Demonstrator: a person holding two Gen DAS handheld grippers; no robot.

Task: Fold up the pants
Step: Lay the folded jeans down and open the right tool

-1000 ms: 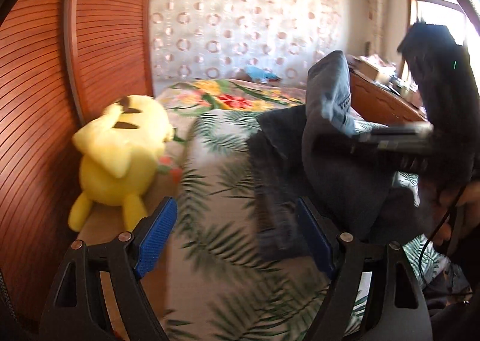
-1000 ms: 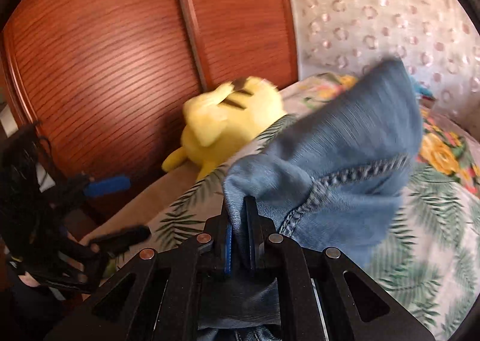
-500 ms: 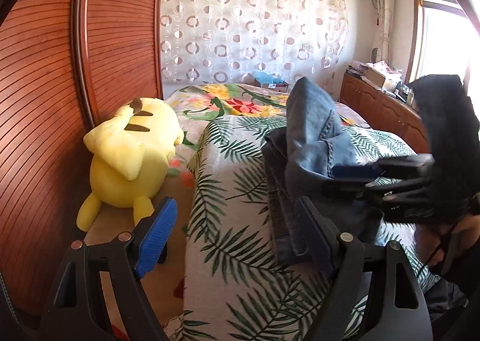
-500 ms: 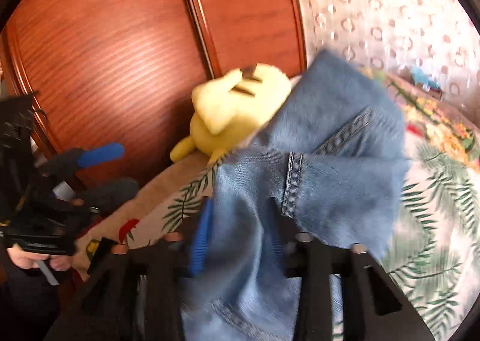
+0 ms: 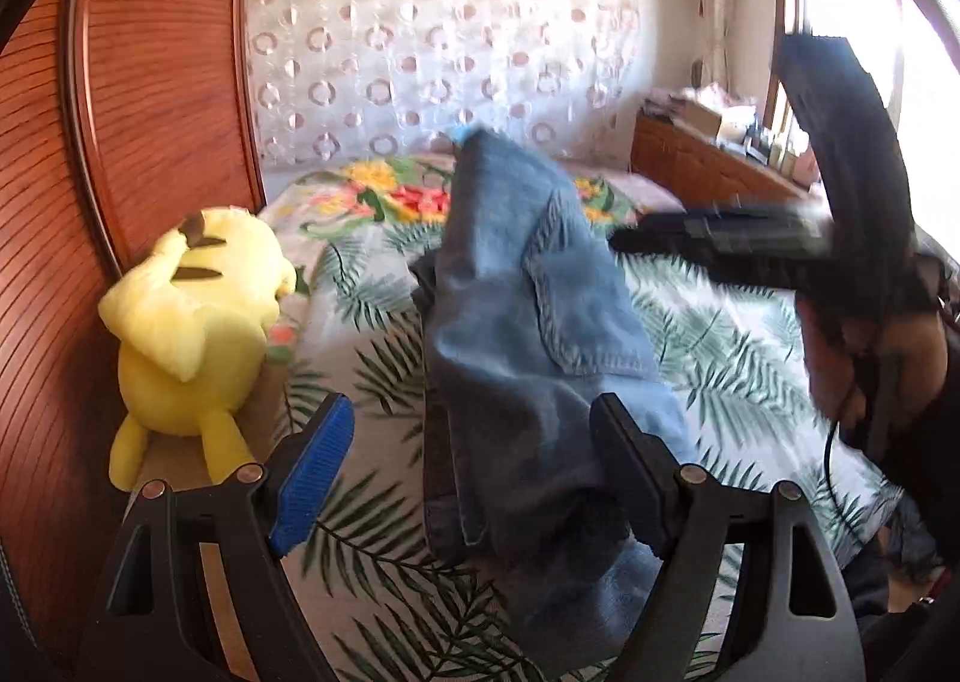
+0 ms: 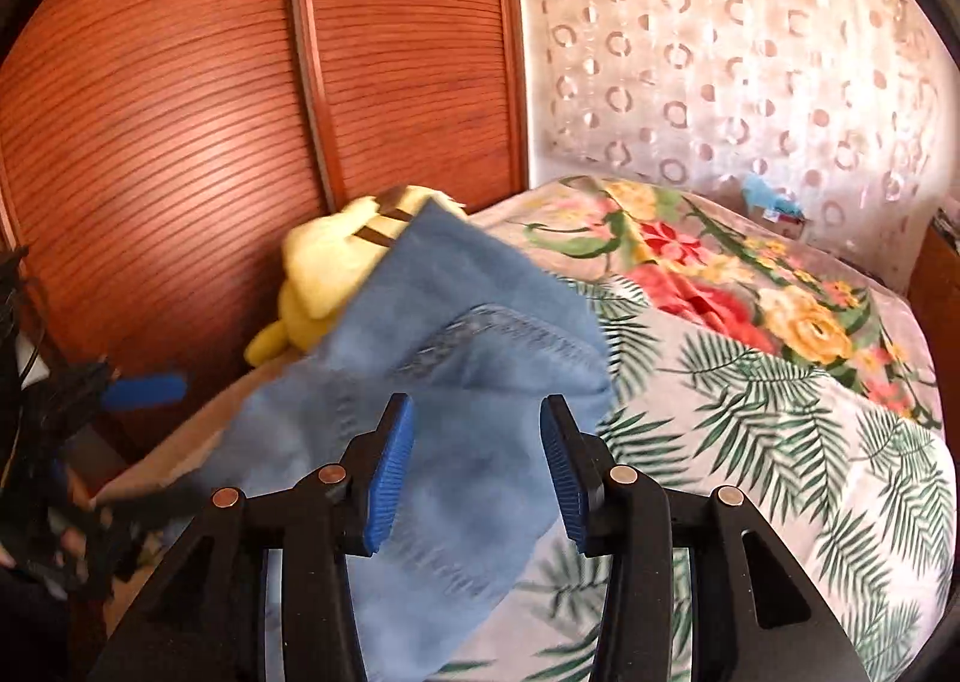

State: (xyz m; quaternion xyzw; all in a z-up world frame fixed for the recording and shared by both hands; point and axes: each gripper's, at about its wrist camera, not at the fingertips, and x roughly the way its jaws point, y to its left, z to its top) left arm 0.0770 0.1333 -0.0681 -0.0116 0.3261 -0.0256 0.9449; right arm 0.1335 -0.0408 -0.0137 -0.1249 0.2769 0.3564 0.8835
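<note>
The jeans [image 5: 528, 334] lay in a rumpled heap on the bed [image 5: 750, 358], their long axis running away from both tongs. The left tongs [image 5: 474, 478] gaped wide and empty, nearest the heap's near end; the right tongs [image 6: 474, 466] stood parted, gripping nothing.

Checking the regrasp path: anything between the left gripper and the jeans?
Nothing visible. The jeans lie on the bedspread straight ahead of the open left gripper; the plush toy sits off to the side.
</note>
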